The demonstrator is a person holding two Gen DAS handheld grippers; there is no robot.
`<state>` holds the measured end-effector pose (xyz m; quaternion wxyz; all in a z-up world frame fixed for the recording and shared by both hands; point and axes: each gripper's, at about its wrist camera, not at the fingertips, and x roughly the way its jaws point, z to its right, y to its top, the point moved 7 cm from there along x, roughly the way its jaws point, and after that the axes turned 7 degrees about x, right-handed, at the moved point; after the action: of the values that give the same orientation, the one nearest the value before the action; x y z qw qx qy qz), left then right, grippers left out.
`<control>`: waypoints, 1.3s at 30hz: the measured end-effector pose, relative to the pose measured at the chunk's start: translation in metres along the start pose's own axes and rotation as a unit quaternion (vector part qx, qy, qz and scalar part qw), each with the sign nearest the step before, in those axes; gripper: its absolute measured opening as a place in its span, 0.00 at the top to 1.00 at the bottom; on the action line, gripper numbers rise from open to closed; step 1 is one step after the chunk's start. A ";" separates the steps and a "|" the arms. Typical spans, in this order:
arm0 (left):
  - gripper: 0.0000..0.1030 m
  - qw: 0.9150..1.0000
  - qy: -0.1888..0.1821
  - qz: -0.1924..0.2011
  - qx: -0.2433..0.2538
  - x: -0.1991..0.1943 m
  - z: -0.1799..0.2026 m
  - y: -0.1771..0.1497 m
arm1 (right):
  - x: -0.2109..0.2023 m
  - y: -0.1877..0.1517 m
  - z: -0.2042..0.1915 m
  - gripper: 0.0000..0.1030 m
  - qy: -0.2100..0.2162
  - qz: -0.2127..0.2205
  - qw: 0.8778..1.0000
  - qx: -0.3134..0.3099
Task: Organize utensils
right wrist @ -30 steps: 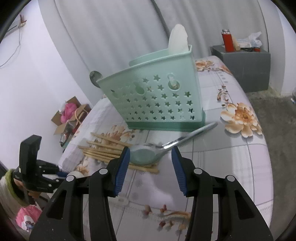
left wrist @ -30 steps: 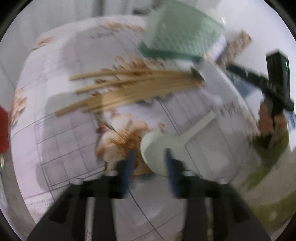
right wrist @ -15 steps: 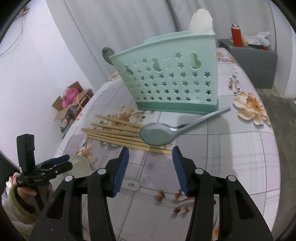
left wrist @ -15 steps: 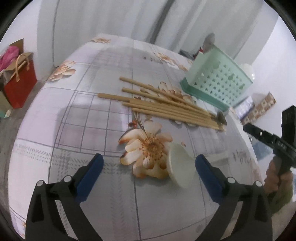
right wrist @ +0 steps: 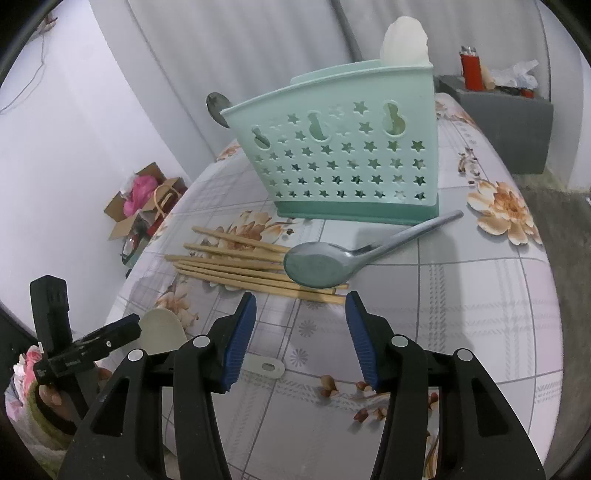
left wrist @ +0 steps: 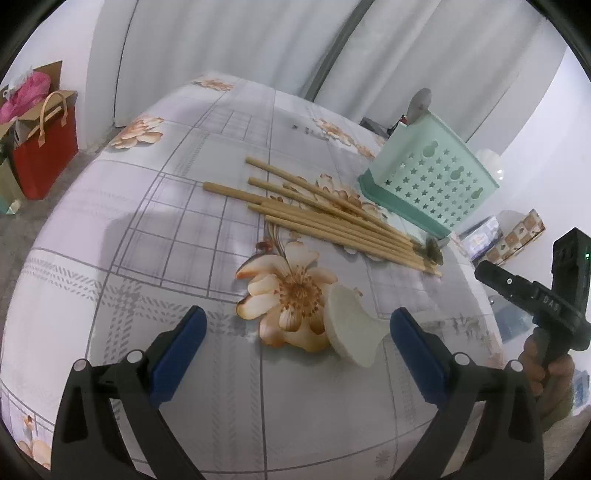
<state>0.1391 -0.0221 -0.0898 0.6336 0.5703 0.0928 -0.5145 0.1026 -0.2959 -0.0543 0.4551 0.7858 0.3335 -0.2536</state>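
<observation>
- Reaching for the white spoon [left wrist: 349, 328] looked like the step in hand for the left gripper [left wrist: 295, 354], whose jaws stood spread wide with nothing pressed between them; a good grasp would likely mean shifting toward the spoon's handle side, so the pads close across the narrow neck and not the broad bowl.
- The white spoon lay on the floral tablecloth [left wrist: 147, 221] between the two blue pads, much nearer the right-hand pad and apparently just beside it, its bowl tipped up on edge over the printed flower; whether it touched that pad could not be told.
- The right gripper [right wrist: 301, 332] was partly open and empty, hovering short of the metal spoon [right wrist: 317, 267]; its jaws looked wide enough to take the handle, and approaching the slim handle seemed wiser than the wide bowl.
- The metal spoon lay just beyond the right fingertips, bowl toward them and resting on the near ends of the chopsticks [right wrist: 240, 264], handle running away to the right toward the holder's base.
- The chopsticks lay in a loose fan on the cloth, apart from both grippers.
- Farthest stood the green utensil holder [right wrist: 343, 155], upright, already holding a white spoon-like utensil [right wrist: 404, 35] and another metal spoon [right wrist: 218, 109].
</observation>
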 end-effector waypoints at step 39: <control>0.91 0.998 0.008 -0.054 0.024 0.018 0.021 -0.003 | 0.011 0.006 -0.023 0.58 -0.058 0.023 0.987 -0.151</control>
<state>0.1354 -0.0487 -0.0973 0.5900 0.5838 0.1162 -0.5455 0.1163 -0.2744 -0.0483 0.5928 0.6996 0.3223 -0.2350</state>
